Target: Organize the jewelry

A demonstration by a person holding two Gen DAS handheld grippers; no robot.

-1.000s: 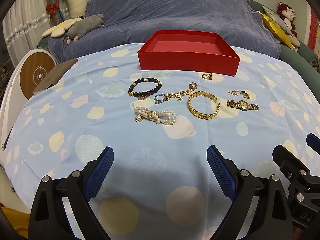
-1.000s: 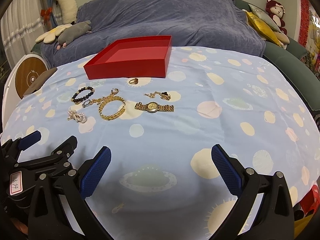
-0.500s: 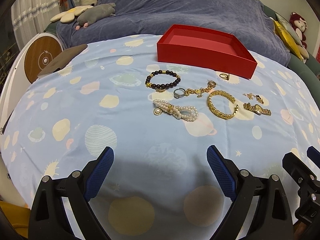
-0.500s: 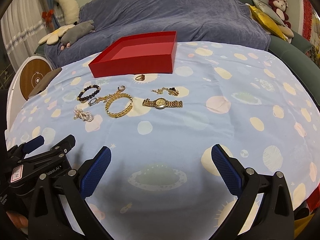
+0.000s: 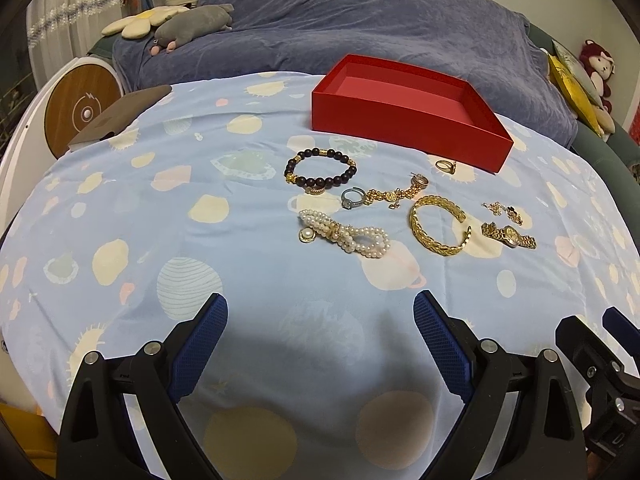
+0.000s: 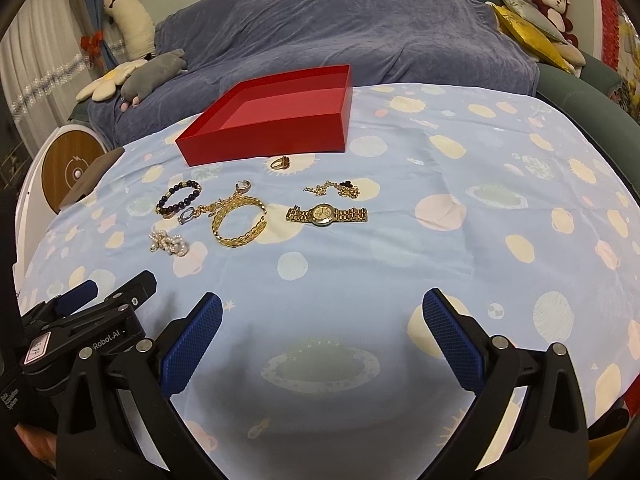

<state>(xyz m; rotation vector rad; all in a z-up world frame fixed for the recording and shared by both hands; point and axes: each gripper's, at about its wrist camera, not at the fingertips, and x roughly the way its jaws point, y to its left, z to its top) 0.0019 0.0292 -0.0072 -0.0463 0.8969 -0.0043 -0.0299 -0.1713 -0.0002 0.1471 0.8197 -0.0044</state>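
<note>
An open red box (image 5: 412, 114) (image 6: 272, 118) sits at the far side of the blue patterned cloth (image 5: 140, 220). In front of it lies jewelry: a dark bead bracelet (image 5: 320, 170) (image 6: 178, 199), a pearl bracelet (image 5: 346, 234) (image 6: 168, 242), a silver ring (image 5: 352, 199), a gold chain (image 5: 390, 194), a gold cuff (image 5: 438, 230) (image 6: 240, 226), a gold watch (image 5: 508, 235) (image 6: 326, 214), a gold ring (image 5: 445, 166) (image 6: 280, 163) and a small chain (image 6: 334, 190). My left gripper (image 5: 320, 336) is open, well short of the pearls. My right gripper (image 6: 322, 332) is open, short of the watch.
A sofa under a dark blue cover (image 6: 340, 28) stands behind the table, with plush toys (image 5: 192, 26) and cushions (image 6: 524, 34) on it. A round white and wooden object (image 5: 76, 110) stands at the left edge, a brown flat piece (image 5: 120, 114) beside it.
Both grippers have moved forward and the left one has swung left, so the jewelry and box now sit right of centre in its view. Both stay open.
</note>
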